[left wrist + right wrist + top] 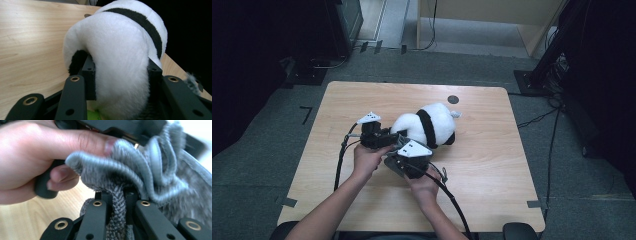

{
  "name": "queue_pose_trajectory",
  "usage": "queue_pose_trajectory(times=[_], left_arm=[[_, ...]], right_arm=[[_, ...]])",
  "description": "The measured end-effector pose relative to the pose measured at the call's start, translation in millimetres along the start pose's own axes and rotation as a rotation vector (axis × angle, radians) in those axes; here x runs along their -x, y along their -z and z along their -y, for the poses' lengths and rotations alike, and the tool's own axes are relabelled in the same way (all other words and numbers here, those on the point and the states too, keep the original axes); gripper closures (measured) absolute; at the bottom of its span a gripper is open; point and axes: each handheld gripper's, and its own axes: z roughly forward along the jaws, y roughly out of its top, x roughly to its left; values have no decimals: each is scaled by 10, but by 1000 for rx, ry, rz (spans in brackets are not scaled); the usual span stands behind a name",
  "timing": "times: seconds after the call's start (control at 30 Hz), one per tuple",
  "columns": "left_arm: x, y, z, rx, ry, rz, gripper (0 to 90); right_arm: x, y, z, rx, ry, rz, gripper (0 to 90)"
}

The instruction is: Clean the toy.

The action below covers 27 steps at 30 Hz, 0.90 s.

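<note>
Grey fuzzy cloth (140, 177) sits pinched in the right gripper (120, 197), at 7 o'clock of the plush panda (427, 125); the left gripper (120, 72) is clamped on the panda's white body at table (492, 165) centre

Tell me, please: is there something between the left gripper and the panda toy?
Nothing visible. The left gripper already clamps the white plush panda directly, its pads pressed into the fur on both sides. The grey fabric is pinched in the right gripper, not between them.
</note>
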Motion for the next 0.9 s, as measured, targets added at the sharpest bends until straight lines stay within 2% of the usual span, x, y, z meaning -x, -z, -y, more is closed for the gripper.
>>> queue_pose_trajectory(times=[0.13, 0.23, 0.37, 0.47, 0.7, 0.9], left_arm=[[-14, -2, 1, -1, 18, -4, 571], [-28, 1, -1, 0, 18, -11, 571], [-94, 11, 0, -5, 44, -12, 570], [-120, 12, 0, -4, 63, -9, 570], [-134, 6, -1, -6, 71, -8, 570], [-170, 50, -20, 15, 82, -6, 570]], right_arm=[[-24, -119, 53, -25, 58, 52, 849], [-23, -208, 102, -46, 65, 74, 849], [-13, -236, 119, -57, 82, 87, 850], [22, -236, 135, -70, 65, 80, 850], [85, -242, 155, -86, 54, 69, 850], [167, -286, 230, -137, 21, 66, 850]])
